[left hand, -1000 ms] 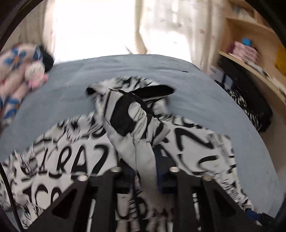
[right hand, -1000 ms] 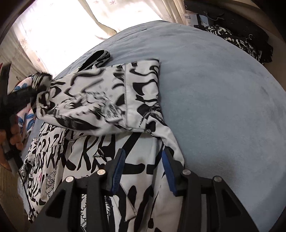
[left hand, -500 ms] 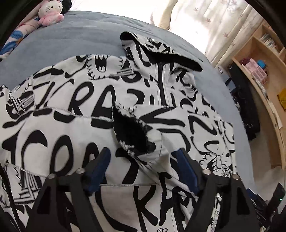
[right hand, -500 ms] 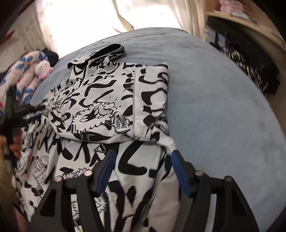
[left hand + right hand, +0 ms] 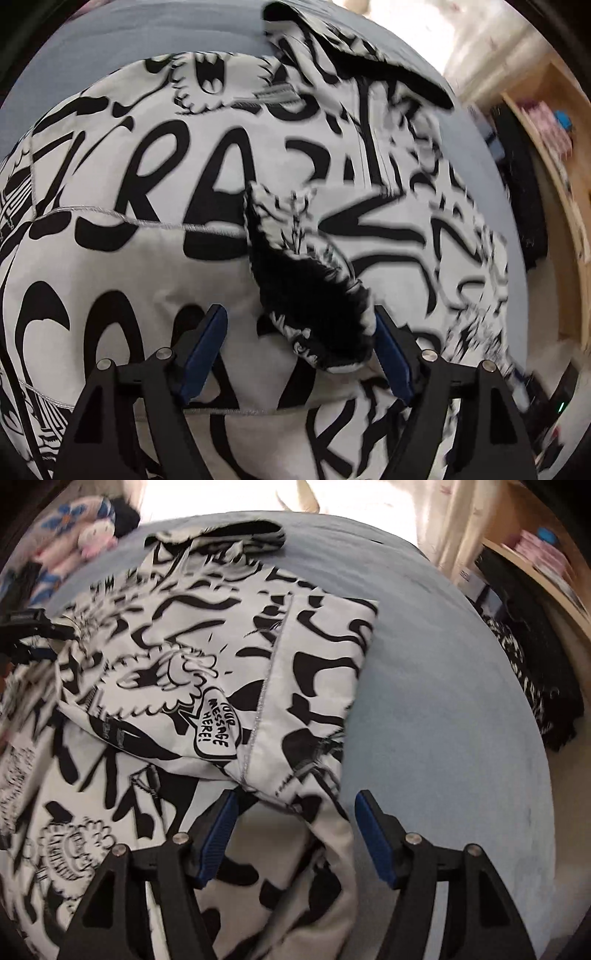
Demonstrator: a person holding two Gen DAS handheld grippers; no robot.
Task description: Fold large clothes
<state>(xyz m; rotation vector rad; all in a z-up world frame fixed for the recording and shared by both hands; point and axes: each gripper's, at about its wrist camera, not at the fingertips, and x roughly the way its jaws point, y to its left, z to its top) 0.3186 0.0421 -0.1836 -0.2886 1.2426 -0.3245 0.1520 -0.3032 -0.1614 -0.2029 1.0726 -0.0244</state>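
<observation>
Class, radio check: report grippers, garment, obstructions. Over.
Left gripper open, sleeve cuff loose between jaws. Right gripper open over jacket. Sleeve folded across. Blue bed beside it bare.

Black-and-white graffiti-print jacket [image 5: 207,686] lies partly folded on blue bed

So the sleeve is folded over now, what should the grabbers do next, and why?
Probably lift the left gripper away from the cuff. Its jaws have just been opening, and the cuff lies loose between them on the jacket. The right gripper is open too, over the folded sleeve, so the hem is likely next.
</observation>
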